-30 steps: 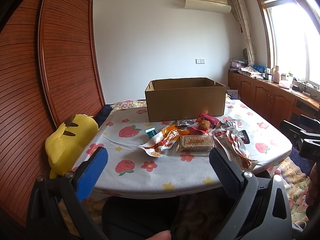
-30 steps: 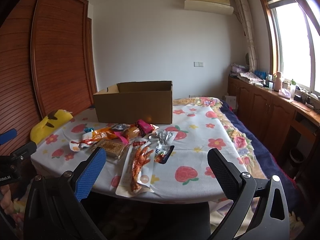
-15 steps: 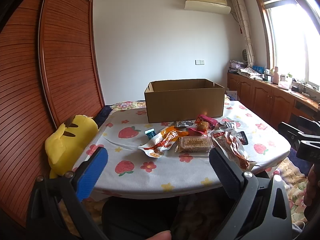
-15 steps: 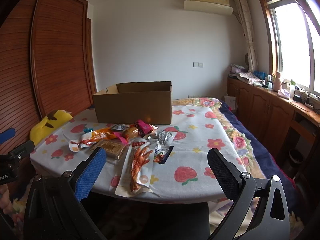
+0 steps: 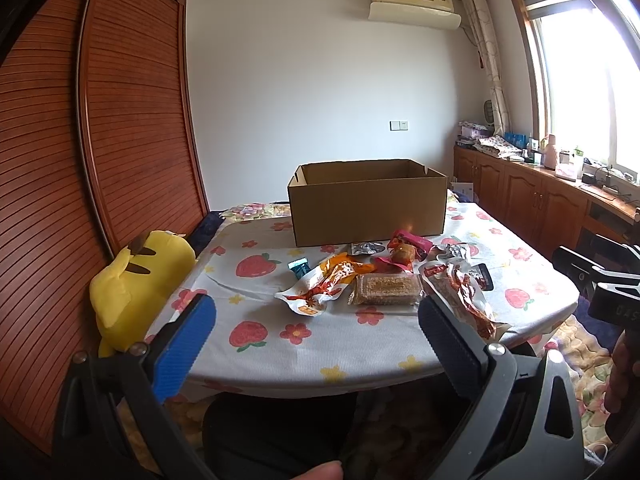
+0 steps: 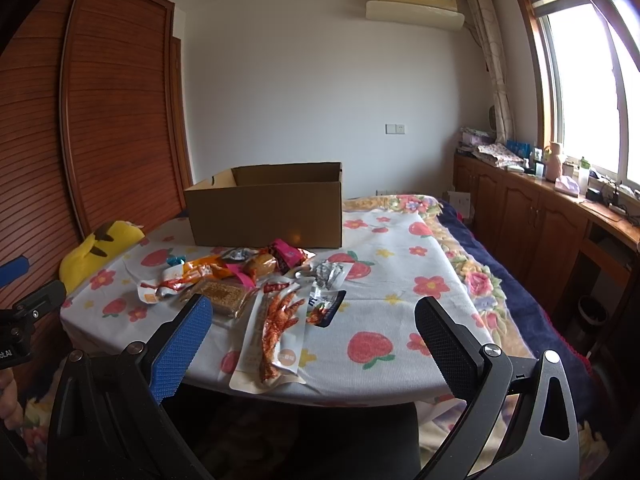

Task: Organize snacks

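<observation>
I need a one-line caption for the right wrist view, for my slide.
Open right claw faces snack packets scattered before a cardboard box on the flowered table.

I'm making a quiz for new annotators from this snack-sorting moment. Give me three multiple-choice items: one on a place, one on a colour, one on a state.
1. Where do the snack packets lie?
A. inside the box
B. on the tablecloth in front of the box
C. on the floor

2. What colour is the plush toy at the table's edge?
A. yellow
B. green
C. white

3. How do the left gripper and right gripper stand?
A. both open, holding nothing
B. both shut
C. one holds a packet

Answers:
1 B, the packets are spread before the cardboard box.
2 A, its body is yellow.
3 A, each pair of fingers is wide apart with nothing between.
</observation>
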Demonstrator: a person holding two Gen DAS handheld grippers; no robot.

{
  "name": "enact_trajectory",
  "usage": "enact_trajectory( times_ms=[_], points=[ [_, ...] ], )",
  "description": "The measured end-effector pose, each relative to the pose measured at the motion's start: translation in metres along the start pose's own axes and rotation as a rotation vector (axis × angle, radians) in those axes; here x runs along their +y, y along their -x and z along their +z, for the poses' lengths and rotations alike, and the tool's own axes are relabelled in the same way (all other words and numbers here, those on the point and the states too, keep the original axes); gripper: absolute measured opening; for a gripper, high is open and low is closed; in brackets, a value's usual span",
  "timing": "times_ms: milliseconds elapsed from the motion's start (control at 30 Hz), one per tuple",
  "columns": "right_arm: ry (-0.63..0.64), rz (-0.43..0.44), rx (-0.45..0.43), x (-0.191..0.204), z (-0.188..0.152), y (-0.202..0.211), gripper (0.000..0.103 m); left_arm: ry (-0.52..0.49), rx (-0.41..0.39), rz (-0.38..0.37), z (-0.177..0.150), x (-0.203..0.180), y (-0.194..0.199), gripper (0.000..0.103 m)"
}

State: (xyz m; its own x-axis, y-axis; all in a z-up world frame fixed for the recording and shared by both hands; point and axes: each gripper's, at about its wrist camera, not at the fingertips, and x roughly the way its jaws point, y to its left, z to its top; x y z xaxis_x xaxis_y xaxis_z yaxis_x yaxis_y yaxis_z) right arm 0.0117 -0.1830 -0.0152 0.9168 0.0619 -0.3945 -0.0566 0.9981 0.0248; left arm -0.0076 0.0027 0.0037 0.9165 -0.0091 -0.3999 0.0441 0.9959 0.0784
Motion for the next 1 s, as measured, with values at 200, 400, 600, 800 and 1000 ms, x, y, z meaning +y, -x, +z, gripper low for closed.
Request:
enact_trajectory(
  times_ms=[200,400,600,800,1000],
  points=[
    [0.001,0.0,0.0,0.0,0.0,0.0,0.103,0.0,-0.001,0.0,0.0,0.0,0.0,0.102],
    [0.001,0.001,0.001,0.0,0.0,0.0,0.103,-0.003,0.004,-0.001,-0.002,-0.002,0.0,0.102],
    [0.0,0.003,0.016,0.0,-0.004,-0.003,0.103,-0.01,0.018,-0.006,-0.003,-0.007,-0.001,0.102],
    [0.007,0.006,0.036,0.001,-0.006,-0.009,0.103,-0.015,0.055,-0.024,-0.007,-0.006,-0.015,0.102],
    [0.034,0.032,0.085,0.006,-0.009,-0.034,0.102,-0.02,0.112,-0.056,-0.009,-0.012,-0.046,0.102]
  ],
)
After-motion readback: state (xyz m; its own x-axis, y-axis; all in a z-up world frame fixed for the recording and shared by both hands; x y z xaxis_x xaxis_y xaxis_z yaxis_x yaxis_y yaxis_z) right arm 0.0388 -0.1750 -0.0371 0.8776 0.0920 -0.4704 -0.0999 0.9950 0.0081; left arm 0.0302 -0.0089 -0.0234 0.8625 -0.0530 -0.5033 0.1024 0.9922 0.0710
